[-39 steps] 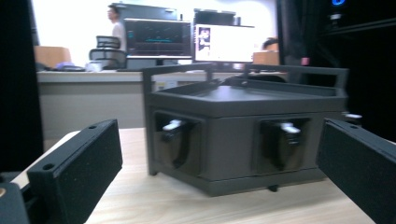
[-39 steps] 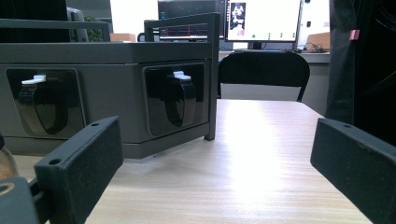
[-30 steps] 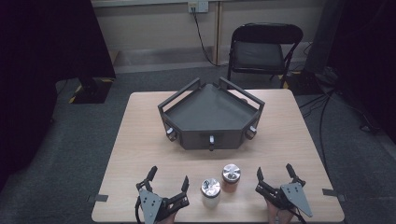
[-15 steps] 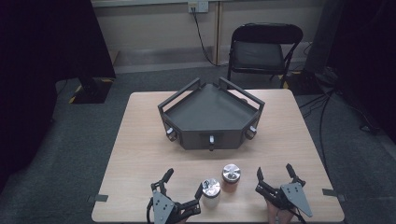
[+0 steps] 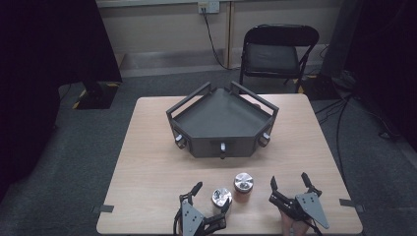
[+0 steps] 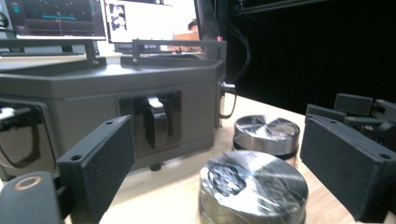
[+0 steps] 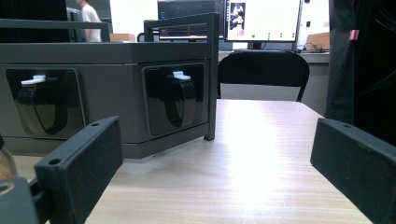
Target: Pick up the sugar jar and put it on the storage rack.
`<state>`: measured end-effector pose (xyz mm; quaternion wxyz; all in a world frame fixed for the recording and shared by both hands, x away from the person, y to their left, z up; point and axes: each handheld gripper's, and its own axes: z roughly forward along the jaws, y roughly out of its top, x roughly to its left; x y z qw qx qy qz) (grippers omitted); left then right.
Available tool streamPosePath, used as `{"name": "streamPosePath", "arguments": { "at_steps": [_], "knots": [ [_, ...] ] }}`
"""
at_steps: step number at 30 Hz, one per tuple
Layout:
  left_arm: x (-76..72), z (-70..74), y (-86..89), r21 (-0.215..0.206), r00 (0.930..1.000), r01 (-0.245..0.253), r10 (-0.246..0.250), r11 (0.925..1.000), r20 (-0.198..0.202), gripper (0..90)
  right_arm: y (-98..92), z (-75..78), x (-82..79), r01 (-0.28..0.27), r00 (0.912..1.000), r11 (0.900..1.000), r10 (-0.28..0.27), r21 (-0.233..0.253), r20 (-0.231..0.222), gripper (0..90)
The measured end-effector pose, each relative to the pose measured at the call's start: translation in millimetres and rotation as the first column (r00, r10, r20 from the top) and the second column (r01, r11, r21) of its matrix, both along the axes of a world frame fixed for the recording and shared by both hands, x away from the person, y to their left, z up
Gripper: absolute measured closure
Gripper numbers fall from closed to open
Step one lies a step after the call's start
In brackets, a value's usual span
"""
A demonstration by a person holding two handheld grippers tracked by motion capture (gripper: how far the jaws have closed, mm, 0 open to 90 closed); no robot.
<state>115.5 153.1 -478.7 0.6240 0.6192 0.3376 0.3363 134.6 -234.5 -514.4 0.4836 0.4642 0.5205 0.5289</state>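
Holding left gripper [image 5: 210, 197] low at near table edge, jaws spread wide, pointing forward and slightly rightward. Showing both black jaws parted in left gripper view [image 6: 224, 163], one at each side of frame. Holding right gripper [image 5: 290, 183] low at near edge on right, jaws spread wide, angled forward. Showing grey three-cornered plate on top. Gripping from below with hand [image 5: 291, 227], barely visible at frame bottom. Keeping grippers well apart from each other.

Two shiny metal-topped jars [image 5: 222, 197] [image 5: 243, 182] stand on the matt wood-grain table [image 5: 147, 162] beside a smooth, dull-grey tray [image 5: 221, 123].
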Motion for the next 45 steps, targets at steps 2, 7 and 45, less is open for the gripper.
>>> {"name": "streamPosePath", "arguments": {
  "at_steps": [2, 7, 45],
  "knots": [
    [0.0, -0.5, -1.1, 0.004, 1.0000, 0.004, -0.004, 1.0000, -0.004, 11.0, 0.1, 0.0, 0.0, 0.000, 1.0000, 1.000, 0.000, 0.000, 0.000, 1.5],
    [0.8, -5.0, -6.9, 0.018, 0.9997, 0.018, -0.018, 0.9997, -0.017, 15.6, 0.1, 0.0, 0.0, 0.000, 1.0000, 1.000, 0.000, 0.000, 0.000, 1.5],
    [12.6, -10.0, -9.8, 0.023, 0.9968, 0.041, -0.040, 0.9989, -0.069, 35.4, 1.1, -0.1, -0.6, 0.008, 1.0000, 1.000, -0.008, 0.001, 0.001, 1.5]
  ]
}}
